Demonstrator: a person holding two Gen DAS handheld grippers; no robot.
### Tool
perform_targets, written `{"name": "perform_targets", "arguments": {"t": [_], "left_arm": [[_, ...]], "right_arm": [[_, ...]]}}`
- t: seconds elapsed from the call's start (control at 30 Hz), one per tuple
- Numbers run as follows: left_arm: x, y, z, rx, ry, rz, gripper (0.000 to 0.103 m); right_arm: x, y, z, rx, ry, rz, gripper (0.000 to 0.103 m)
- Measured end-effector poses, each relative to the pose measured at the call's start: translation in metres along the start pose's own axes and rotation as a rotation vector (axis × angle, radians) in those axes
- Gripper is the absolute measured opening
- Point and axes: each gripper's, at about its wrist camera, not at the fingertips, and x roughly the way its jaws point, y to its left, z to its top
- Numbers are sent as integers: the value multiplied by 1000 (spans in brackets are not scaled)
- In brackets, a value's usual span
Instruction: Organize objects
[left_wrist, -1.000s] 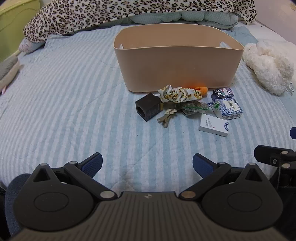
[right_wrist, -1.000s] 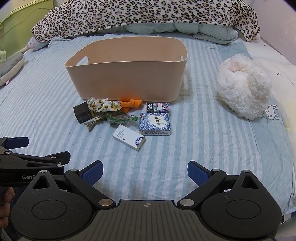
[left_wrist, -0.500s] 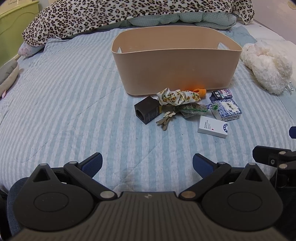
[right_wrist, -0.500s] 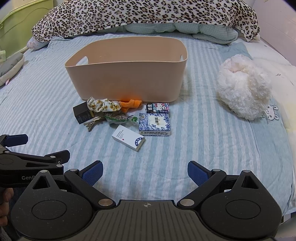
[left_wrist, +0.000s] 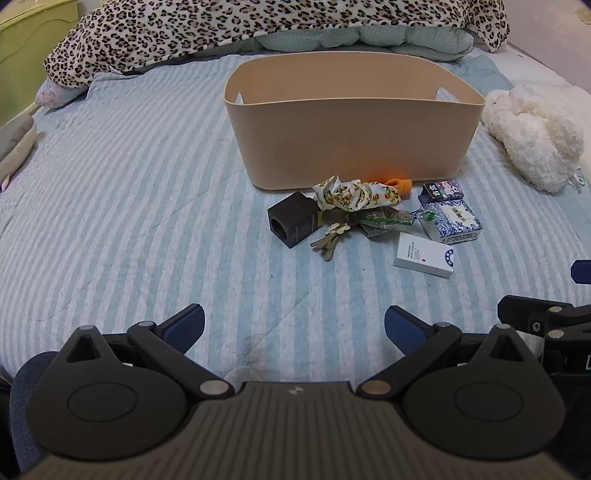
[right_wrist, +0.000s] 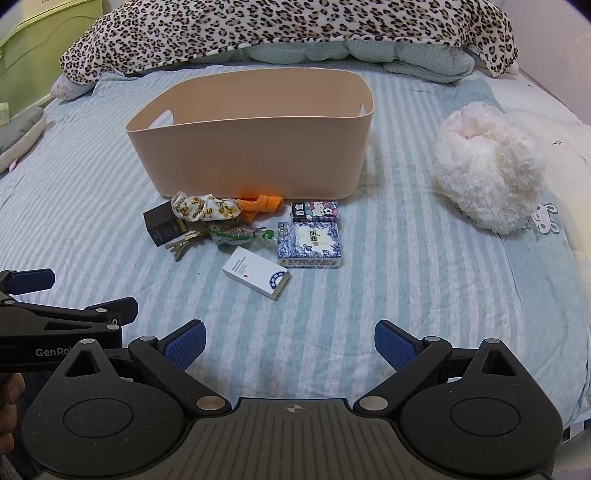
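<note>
Nothing appears sorted yet: the wide tan plastic storage bin with cut-out handles (right_wrist: 255, 136) stands on the blue-and-white striped quilt (right_wrist: 406, 295), and as far as its visible inner walls show, it holds nothing, though its floor is hidden from both views. All the small items lie in a loose cluster on the quilt just in front of the bin's near wall: a dark brown cube-shaped box with a round hole (left_wrist: 293, 220), a yellow-flowered fabric scrunchie (right_wrist: 205, 207) leaning over it, an orange cloth piece (right_wrist: 260, 204) touching the bin's base, a beige hair clip (left_wrist: 330, 240), a green crinkled snack packet (right_wrist: 236, 232), a small cartoon-printed card box (right_wrist: 314, 211), a blue-and-white patterned square box (right_wrist: 309, 244) just below it, and a flat white carton with a blue round emblem (right_wrist: 256, 272) nearest the cameras. The left gripper (left_wrist: 293, 326) hovers low over bare quilt, well short of the cluster, its blue-padded fingers spread wide with nothing between them; the right gripper (right_wrist: 290, 341) is equally wide apart and empty, beside the left one. A fluffy white plush toy (right_wrist: 487, 173) sits well apart to the right and a leopard-print blanket (right_wrist: 288, 29) is heaped behind the bin. By my judgement the whole job remains, beginning with a first pick, likely the white carton as the closest piece
</note>
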Motion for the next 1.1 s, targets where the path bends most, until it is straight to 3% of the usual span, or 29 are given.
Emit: {"name": "perform_targets", "arguments": {"t": [0.3,0.63,1.1], "left_arm": [[10,6,3,6,-14,-3,103],[39,25,29,20,-51,6,103],[105,29,52,144,-43,-48,103]], "right_arm": [[14,2,4,2,1,3,99],[48,5,18,3,15,15,93],[103,6,35,37,100,72,87]]}}
